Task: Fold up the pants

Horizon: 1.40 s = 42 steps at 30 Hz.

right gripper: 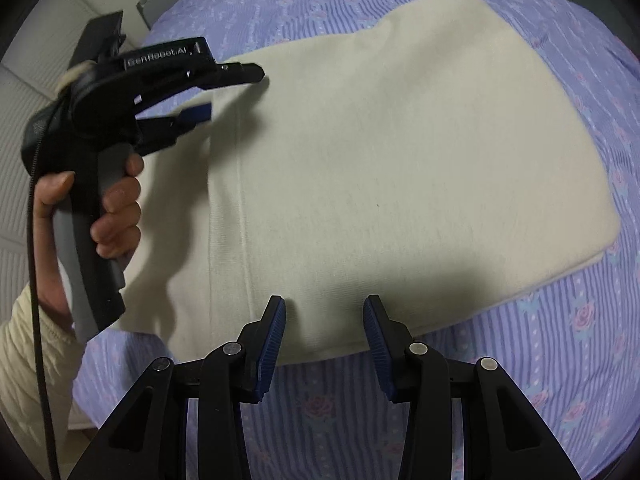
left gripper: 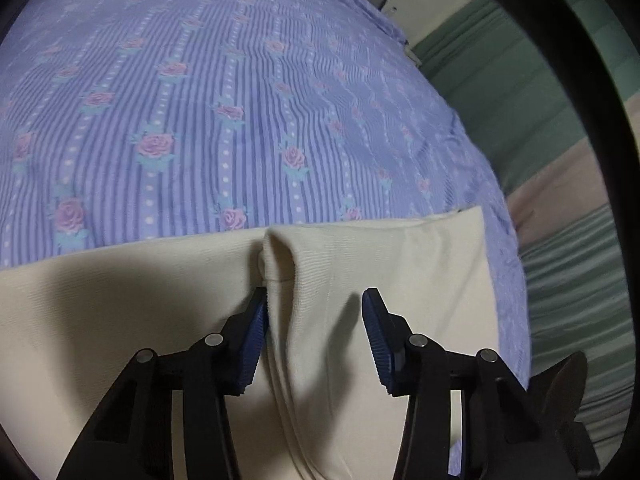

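Observation:
The cream pants (right gripper: 380, 152) lie folded into a broad rectangle on the purple rose-print bedsheet (right gripper: 560, 340). A person's hand (right gripper: 116, 200) holds my left gripper (right gripper: 230, 94) at the pants' left end. In the left wrist view, a raised ridge of cream cloth (left gripper: 288, 280) stands between the jaws of the left gripper (left gripper: 316, 304). The ridge lies against the left pad (left gripper: 256, 336), and the right pad (left gripper: 376, 340) is clear of it. My right gripper (right gripper: 325, 306) hovers open over the pants' near edge, gripping nothing.
Green and pink striped bedding (left gripper: 560, 200) lies past the sheet's right edge in the left wrist view. A white panelled surface (right gripper: 24, 92) stands at the left in the right wrist view. A cream sleeve (right gripper: 20, 352) and a black cable (right gripper: 36, 280) hang at the lower left.

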### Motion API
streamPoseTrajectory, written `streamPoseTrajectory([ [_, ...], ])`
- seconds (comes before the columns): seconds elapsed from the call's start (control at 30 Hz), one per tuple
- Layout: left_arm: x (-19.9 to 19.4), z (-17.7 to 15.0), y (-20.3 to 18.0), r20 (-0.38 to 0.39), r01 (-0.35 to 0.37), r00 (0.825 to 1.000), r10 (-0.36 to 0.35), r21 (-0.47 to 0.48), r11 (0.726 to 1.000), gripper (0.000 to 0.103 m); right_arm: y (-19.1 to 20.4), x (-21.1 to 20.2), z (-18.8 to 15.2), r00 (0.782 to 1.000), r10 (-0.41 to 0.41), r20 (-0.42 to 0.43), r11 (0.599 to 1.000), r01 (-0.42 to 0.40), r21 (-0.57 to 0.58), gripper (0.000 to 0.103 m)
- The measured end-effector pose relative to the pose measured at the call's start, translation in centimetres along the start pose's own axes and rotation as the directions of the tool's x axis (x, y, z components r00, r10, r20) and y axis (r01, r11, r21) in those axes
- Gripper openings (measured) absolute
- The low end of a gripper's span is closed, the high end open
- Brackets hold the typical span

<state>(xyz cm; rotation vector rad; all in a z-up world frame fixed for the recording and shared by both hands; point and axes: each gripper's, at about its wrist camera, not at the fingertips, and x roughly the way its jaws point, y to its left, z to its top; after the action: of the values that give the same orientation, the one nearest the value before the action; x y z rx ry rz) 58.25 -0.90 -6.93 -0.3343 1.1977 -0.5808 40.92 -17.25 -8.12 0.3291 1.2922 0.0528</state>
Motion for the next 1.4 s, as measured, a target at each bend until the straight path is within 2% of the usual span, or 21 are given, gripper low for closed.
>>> streamPoseTrajectory([
  [0.03,0.2,0.1,0.5,-0.01,0.002,1.0,-0.002,-0.007,1.0,0.046,-0.1,0.0,0.0,1.0,-0.002,-0.002,1.0,0.002,0.003,0.042],
  [0.1,0.7,0.3,2.1,-0.007,0.074,0.997,-0.075,-0.104,0.992,0.048,-0.1,0.3,0.1,1.0,-0.003,-0.007,1.0,0.003,0.011,0.042],
  [0.13,0.8,0.3,2.8,0.0,0.107,0.994,-0.109,-0.15,0.983,0.046,-0.1,0.5,0.3,1.0,-0.004,-0.012,1.0,0.004,0.016,0.042],
  [0.2,0.9,0.5,3.2,0.0,0.115,0.993,-0.117,-0.193,0.975,0.03,-0.1,0.7,0.5,1.0,-0.004,-0.02,1.0,0.005,0.025,0.042],
  [0.23,0.5,0.6,3.1,-0.004,0.126,0.992,-0.129,-0.183,0.975,0.023,-0.1,0.8,0.6,1.0,-0.004,-0.025,0.999,0.004,0.032,0.042],
  [0.33,-2.1,0.8,1.6,0.056,0.136,0.99,-0.131,-0.088,0.987,0.02,0.4,1.0,1.3,1.0,-0.011,-0.027,1.0,0.011,0.017,0.042],
  [0.4,-3.2,0.8,1.4,0.093,0.097,0.991,-0.092,-0.053,0.994,0.02,1.0,0.9,1.4,1.0,-0.02,-0.019,1.0,0.02,-0.008,0.042],
  [0.5,-2.8,0.5,2.9,0.086,0.053,0.995,-0.045,-0.093,0.994,0.019,1.4,0.7,0.6,0.999,-0.046,-0.027,0.998,0.045,-0.039,0.042],
  [0.6,-2.5,0.2,4.4,0.09,0.051,0.995,-0.039,-0.139,0.989,0.019,1.8,1.1,0.6,0.998,-0.059,-0.033,0.997,0.057,-0.06,0.042],
  [0.73,-0.5,0.1,3.6,0.069,0.028,0.997,-0.019,-0.135,0.99,0.02,2.1,1.4,0.7,0.997,-0.068,-0.032,0.996,0.066,-0.063,0.042],
  [0.83,-0.6,0.3,3.0,0.063,0.025,0.998,-0.016,-0.142,0.989,0.026,2.4,1.3,0.8,0.996,-0.076,-0.037,0.995,0.073,-0.066,0.042],
  [0.9,-2.6,0.1,2.8,0.085,-0.035,0.995,0.044,-0.102,0.994,0.04,3.3,1.3,1.0,0.995,-0.085,-0.049,0.994,0.081,-0.075,0.042],
  [0.97,-6.7,-0.6,2.0,0.189,-0.142,0.971,0.148,-0.044,0.989,0.069,3.9,0.4,1.1,0.994,-0.095,-0.046,0.992,0.091,-0.083,0.042],
  [1.0,-9.2,-1.4,1.7,0.255,-0.166,0.953,0.164,-0.012,0.986,0.074,4.0,0.1,1.3,0.994,-0.097,-0.041,0.992,0.094,-0.084,0.042],
  [1.03,-10.8,-1.9,1.5,0.288,-0.179,0.942,0.17,0.004,0.984,0.078,4.4,-0.5,1.4,0.995,-0.092,-0.026,0.992,0.089,-0.085,0.044],
  [1.1,-14.5,-3.4,1.8,0.322,-0.217,0.925,0.201,0.014,0.976,0.078,5.2,-1.6,1.5,0.997,-0.077,0.0,0.993,0.076,-0.092,0.056],
  [1.13,-15.8,-4.1,2.1,0.333,-0.236,0.917,0.219,0.01,0.972,0.078,5.9,-2.1,1.8,0.997,-0.069,0.016,0.992,0.07,-0.1,0.056],
  [1.27,-21.7,-8.8,4.3,0.38,-0.345,0.86,0.34,-0.058,0.937,0.08,8.6,-3.6,2.8,0.996,-0.03,0.081,0.985,0.043,-0.165,0.056],
  [1.4,-25.2,-13.9,7.8,0.349,-0.395,0.838,0.42,-0.144,0.907,0.081,10.9,-4.0,3.2,0.992,0.013,0.122,0.968,0.018,-0.251,0.061],
])
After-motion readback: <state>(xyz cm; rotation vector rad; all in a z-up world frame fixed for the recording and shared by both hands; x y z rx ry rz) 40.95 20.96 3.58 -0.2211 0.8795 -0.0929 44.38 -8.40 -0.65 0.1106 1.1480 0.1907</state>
